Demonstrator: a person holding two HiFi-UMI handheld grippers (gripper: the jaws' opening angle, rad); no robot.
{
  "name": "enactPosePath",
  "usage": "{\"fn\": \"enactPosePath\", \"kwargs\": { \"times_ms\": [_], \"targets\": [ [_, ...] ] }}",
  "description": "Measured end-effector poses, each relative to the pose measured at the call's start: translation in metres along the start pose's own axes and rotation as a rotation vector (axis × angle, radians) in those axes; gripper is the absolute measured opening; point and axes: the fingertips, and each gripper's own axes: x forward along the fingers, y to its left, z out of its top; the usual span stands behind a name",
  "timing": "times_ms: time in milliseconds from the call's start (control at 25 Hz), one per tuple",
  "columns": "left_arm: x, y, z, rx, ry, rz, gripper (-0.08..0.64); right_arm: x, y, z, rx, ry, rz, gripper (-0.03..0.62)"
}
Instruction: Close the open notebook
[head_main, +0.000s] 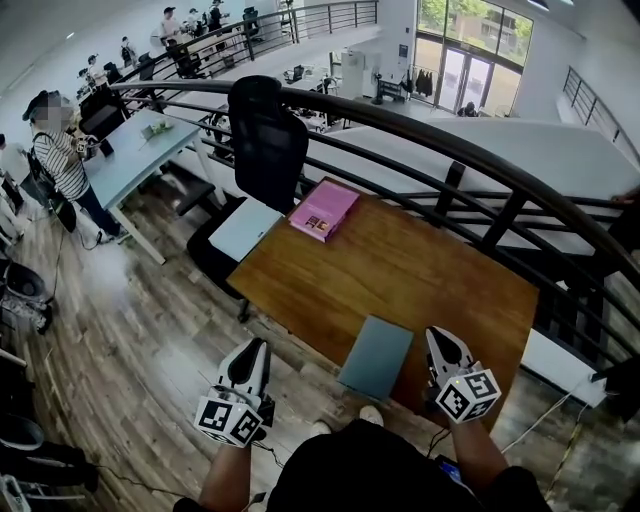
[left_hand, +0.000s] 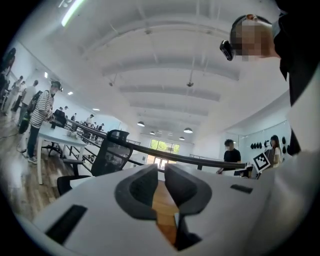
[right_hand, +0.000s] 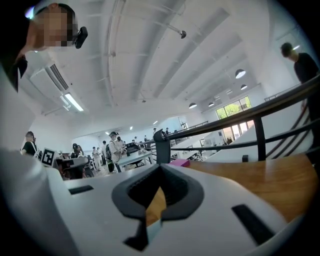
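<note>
Notebook (head_main: 376, 356) with a grey-green cover lies closed and flat on the wooden worktop (head_main: 430, 270), at the edge nearest the person, one corner jutting a little past that edge; left of the notebook, out over the plank floor (head_main: 130, 330) and clear of the wood, hangs the left gripper (head_main: 254, 348), its jaws drawn nearly together with only a slim gap at the tips and nothing between them; just right of the notebook, apart from it, sits the right gripper (head_main: 438, 336), its jaws pressed tip to tip and holding nothing; neither gripper touches the cover; well beyond the notebook, at the far corner of the wood, rests a pink book (head_main: 324, 210), also flat; beyond the notebook and to its left stands a black office chair (head_main: 268, 140) with a pale blue flat thing (head_main: 245, 228) on its seat; farther beyond the notebook a dark curved railing (head_main: 480, 160) runs past the far side.
</note>
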Motion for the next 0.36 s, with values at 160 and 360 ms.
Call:
{"fn": "enactPosePath", "kwargs": {
  "times_ms": [160,360],
  "targets": [
    [0.002,0.0,-0.007,-0.032,0.01,-0.008,0.049,0.002,-0.002,0.006,-0.005,-0.014,0.006,-0.005],
    [0.002,0.009,-0.008,-0.039,0.015,-0.009,0.049,0.012,0.005,0.014,-0.012,-0.03,0.013,-0.005]
  ]
}}
